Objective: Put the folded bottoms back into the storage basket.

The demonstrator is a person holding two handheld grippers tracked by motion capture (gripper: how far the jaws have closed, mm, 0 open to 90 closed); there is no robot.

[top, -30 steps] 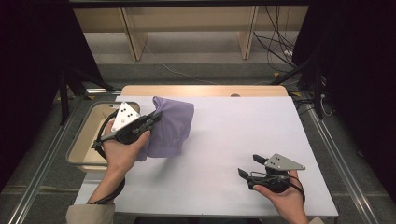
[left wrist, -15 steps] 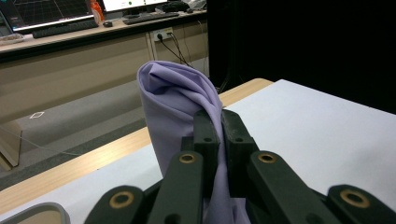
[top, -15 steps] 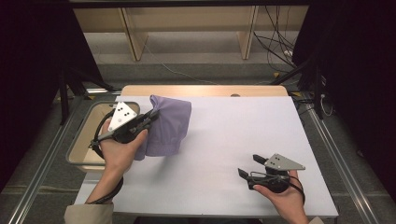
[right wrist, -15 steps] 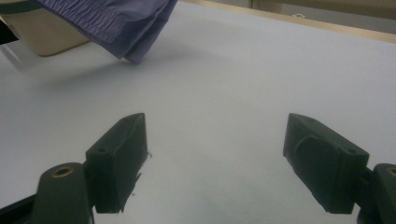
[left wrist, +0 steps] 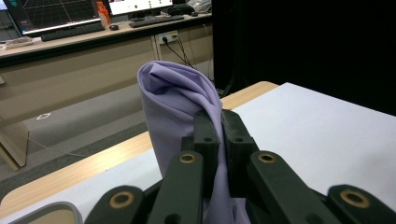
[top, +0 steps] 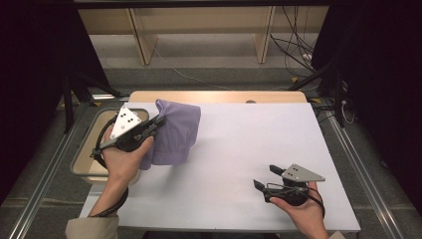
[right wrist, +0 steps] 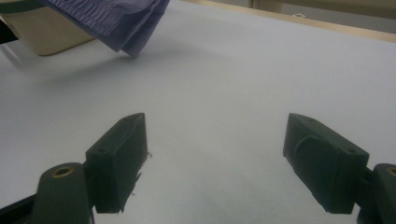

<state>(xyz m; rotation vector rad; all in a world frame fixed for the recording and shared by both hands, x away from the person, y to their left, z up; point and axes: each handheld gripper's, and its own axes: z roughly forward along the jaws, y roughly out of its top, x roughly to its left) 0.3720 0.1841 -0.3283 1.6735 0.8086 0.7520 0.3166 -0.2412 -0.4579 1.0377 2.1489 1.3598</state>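
Observation:
A lilac cloth (top: 175, 130) hangs bunched above the left part of the white table (top: 249, 139). My left gripper (top: 159, 121) is shut on its upper edge. In the left gripper view the jaws (left wrist: 219, 126) pinch a fold of the cloth (left wrist: 173, 93), which rises as a rounded peak beyond them. Its lower hem (right wrist: 126, 23) hangs just over the table in the right gripper view. My right gripper (top: 264, 176) rests low near the table's front right, held in a hand, jaws wide apart (right wrist: 219, 158) with nothing between them.
A beige bin (top: 84, 159) sits at the table's left edge, under the left hand, and also appears at the top left of the right gripper view (right wrist: 46, 39). A wooden strip (top: 219, 96) runs along the far edge. Wooden shelving and cables lie beyond.
The hanging cloth has swayed slightly to the left. Both grippers keep their places.

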